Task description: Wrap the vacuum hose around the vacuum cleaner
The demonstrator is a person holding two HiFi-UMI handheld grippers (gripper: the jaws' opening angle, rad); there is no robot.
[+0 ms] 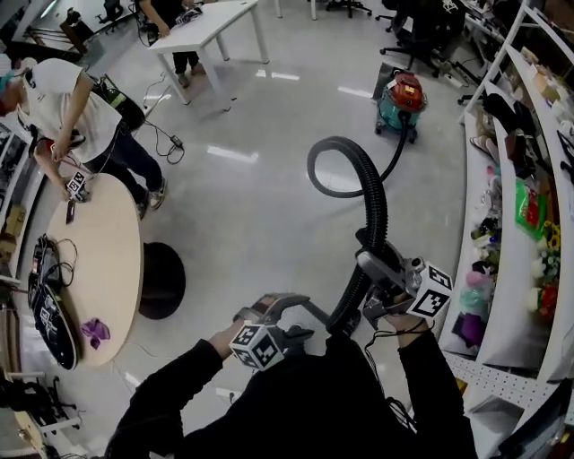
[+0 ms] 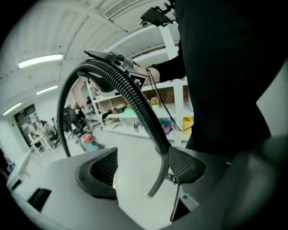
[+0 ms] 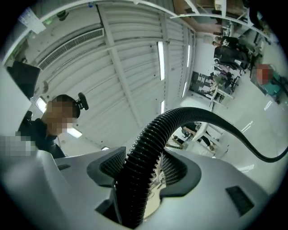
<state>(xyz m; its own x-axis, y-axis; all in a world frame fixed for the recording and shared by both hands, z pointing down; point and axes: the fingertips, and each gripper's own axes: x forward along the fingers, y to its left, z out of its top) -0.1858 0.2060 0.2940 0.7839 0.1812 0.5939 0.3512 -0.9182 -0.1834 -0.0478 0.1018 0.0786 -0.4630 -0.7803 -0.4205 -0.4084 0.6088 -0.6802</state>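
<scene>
The teal vacuum cleaner [image 1: 404, 100] with a red top stands on the floor far ahead, small in the left gripper view [image 2: 90, 143] and at the edge of the right gripper view [image 3: 270, 83]. Its black ribbed hose [image 1: 372, 202] loops up from it and comes down to my right gripper [image 1: 381, 269], whose pads press on it [image 3: 148, 148]. The right gripper [image 3: 141, 166] points upward. My left gripper [image 1: 285, 309] is lower and to the left, jaws open [image 2: 141, 168]. The hose [image 2: 130, 92] arcs above it, and its thin smooth end hangs between the jaws beside the right pad.
A round wooden table [image 1: 99, 260] holding cables and gear stands at the left, with a person [image 1: 72, 108] bent over it and a black round base [image 1: 161, 278] beside it. White curved shelves [image 1: 529, 206] full of items line the right. A white table [image 1: 211, 27] stands far back.
</scene>
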